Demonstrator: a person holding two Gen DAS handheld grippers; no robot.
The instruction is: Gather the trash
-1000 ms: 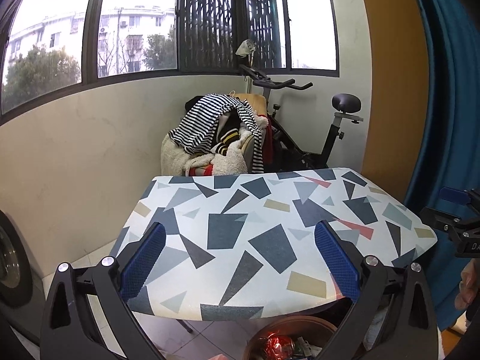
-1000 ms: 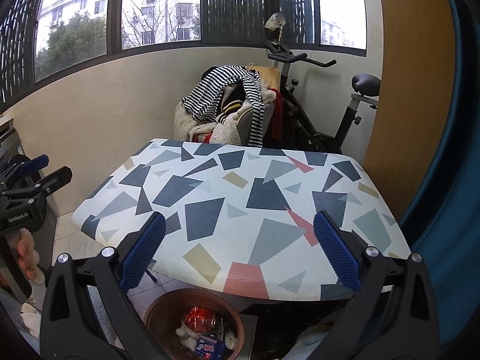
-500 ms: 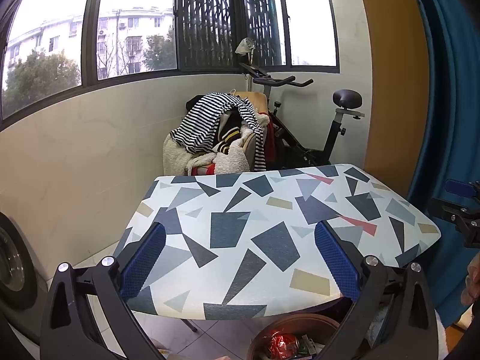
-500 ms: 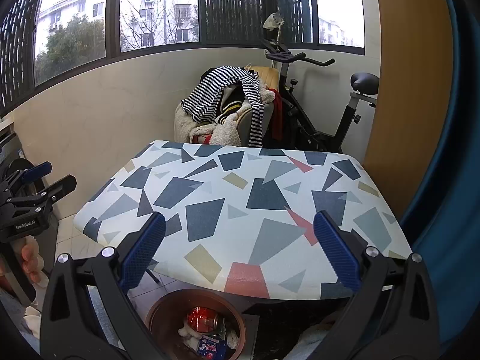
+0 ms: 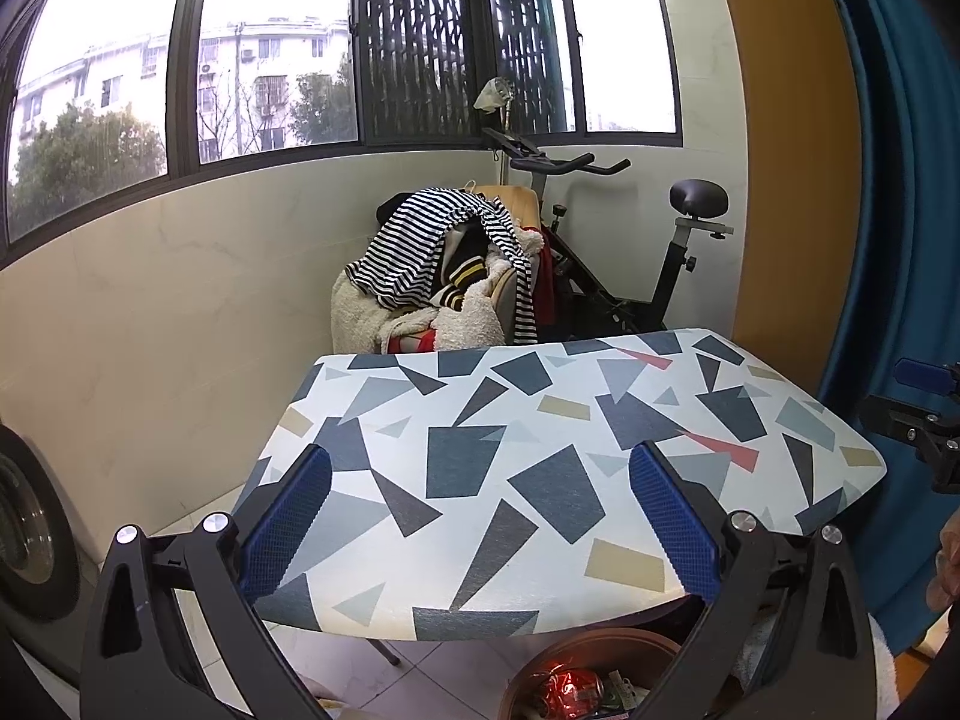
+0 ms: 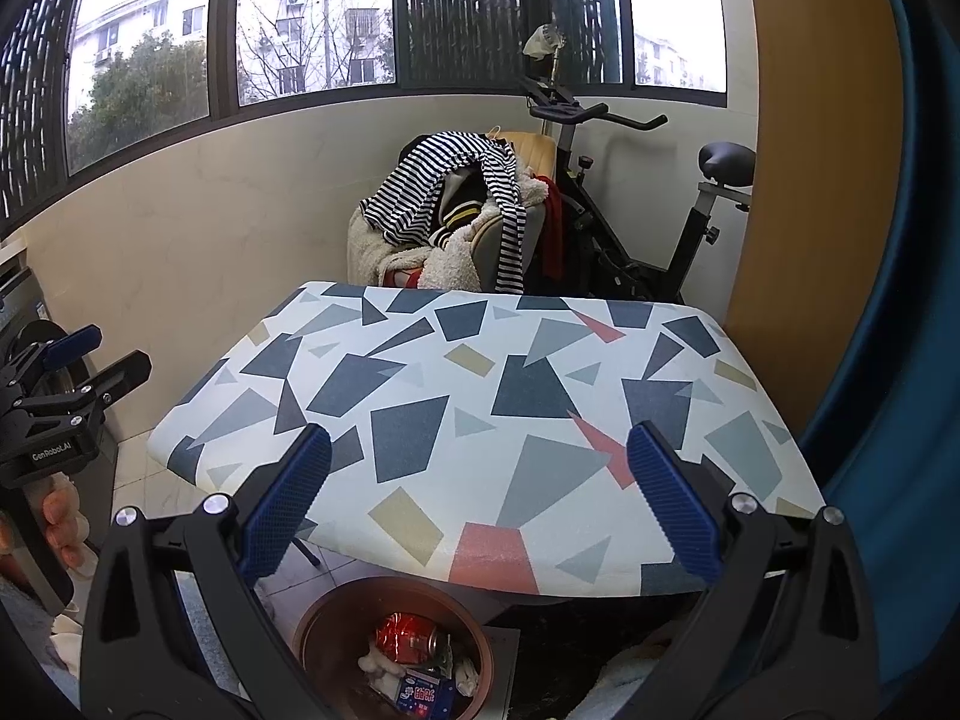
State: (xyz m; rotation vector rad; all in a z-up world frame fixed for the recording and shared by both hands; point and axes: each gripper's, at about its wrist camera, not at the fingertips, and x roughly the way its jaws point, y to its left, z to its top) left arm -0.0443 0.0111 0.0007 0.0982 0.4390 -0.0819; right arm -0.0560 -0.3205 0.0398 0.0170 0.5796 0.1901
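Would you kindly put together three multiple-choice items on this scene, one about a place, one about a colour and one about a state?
1. Where does the brown bin stand?
A. On the patterned table
B. On the floor at the table's near edge
C. On the exercise bike's seat

2. What colour are the pads on the gripper fingers?
A. Blue
B. Red
C. Yellow

3. In what state is the right gripper?
A. Shut on a can
B. Shut on nothing
C. Open, holding nothing

Answers:
1. B: the bin sits on the tiles below the near edge of the table, with trash such as a red can inside.
2. A: the textured pads are blue in both wrist views.
3. C: the fingers stand wide apart with only the tabletop seen between them; the left gripper looks the same.
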